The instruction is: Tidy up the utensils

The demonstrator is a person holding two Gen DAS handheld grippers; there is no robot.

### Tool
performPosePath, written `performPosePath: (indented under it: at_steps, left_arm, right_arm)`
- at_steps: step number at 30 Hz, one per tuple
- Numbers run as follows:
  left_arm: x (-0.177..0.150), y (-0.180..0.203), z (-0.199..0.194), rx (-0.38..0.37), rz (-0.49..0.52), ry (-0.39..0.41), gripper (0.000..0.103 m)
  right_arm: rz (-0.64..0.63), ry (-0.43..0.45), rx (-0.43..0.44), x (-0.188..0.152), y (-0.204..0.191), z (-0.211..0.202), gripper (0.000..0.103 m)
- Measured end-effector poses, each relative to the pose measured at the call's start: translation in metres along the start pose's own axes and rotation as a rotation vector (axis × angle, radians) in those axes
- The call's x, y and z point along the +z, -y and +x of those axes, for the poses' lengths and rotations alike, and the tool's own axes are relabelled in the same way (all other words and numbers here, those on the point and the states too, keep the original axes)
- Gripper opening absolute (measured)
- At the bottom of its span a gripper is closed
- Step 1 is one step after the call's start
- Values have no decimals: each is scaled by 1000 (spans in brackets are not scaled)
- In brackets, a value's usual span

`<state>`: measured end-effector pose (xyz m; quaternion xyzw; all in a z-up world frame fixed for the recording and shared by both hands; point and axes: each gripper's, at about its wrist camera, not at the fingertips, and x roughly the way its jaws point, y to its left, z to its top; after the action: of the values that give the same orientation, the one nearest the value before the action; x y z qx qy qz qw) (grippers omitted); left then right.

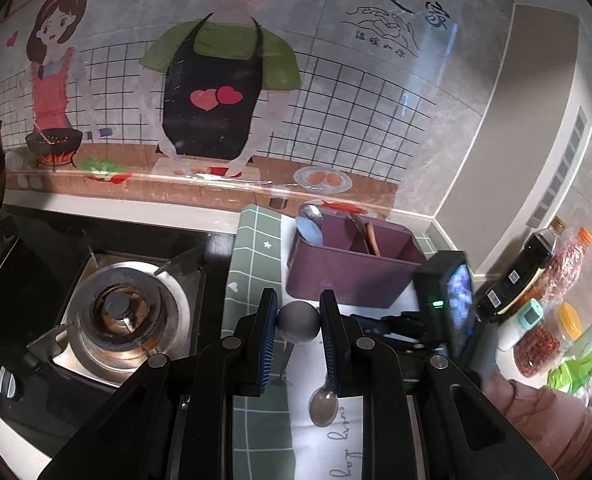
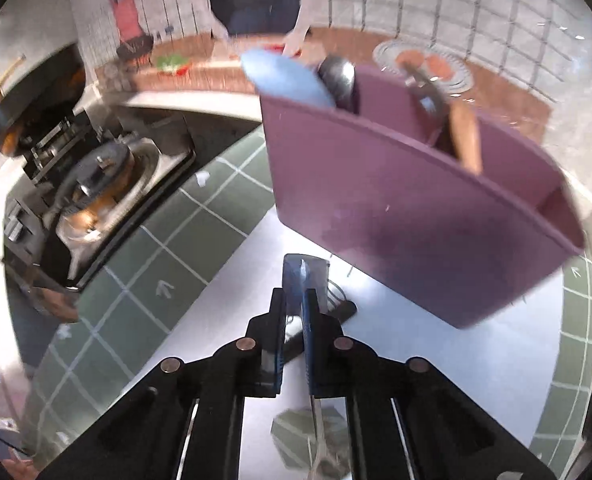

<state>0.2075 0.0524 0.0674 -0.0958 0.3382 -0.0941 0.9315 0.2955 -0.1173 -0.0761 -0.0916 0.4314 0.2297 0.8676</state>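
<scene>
OK, left gripper [image 1: 298, 322] pinches a spoon [image 1: 298, 323]; right gripper [image 2: 294, 312] clamped on something thin, unidentifiable. Next: into the purple bin [image 1: 352, 276], frame centre.

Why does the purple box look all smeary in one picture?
Right wrist view: the purple plastic utensil box and gas burner are streaked with motion blur. Left wrist view: mostly sharp, though window glare washes across the cartoon wall sticker.

Clear white mat [image 2: 223, 320] in front; tall purple plastic caddy [image 2: 396, 208] blocks ahead-right, gas burner [image 1: 123, 312] left, bottles and spice jars [image 1: 536, 280] crowd far right.
</scene>
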Motion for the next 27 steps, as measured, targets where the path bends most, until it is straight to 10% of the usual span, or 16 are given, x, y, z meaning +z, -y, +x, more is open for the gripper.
performPosePath:
  at_steps: [9, 13, 15, 23, 27]
  left_arm:
    - [-2, 10, 6, -32, 27, -21, 22]
    - [-3, 11, 9, -32, 27, -30, 22]
    - [-2, 10, 10, -27, 22, -32, 22]
    - [-2, -1, 16, -19, -8, -43, 22]
    - [-1, -1, 21, -21, -7, -51, 22]
  right_arm:
    - [-12, 40, 12, -16, 7, -37, 8]
    - [-59, 13, -11, -14, 2, -20, 50]
    - [-34, 9, 1, -7, 3, -9, 55]
    - [8, -88, -29, 17, 1, 51, 53]
    - [-2, -101, -62, 16, -1, 51, 24]
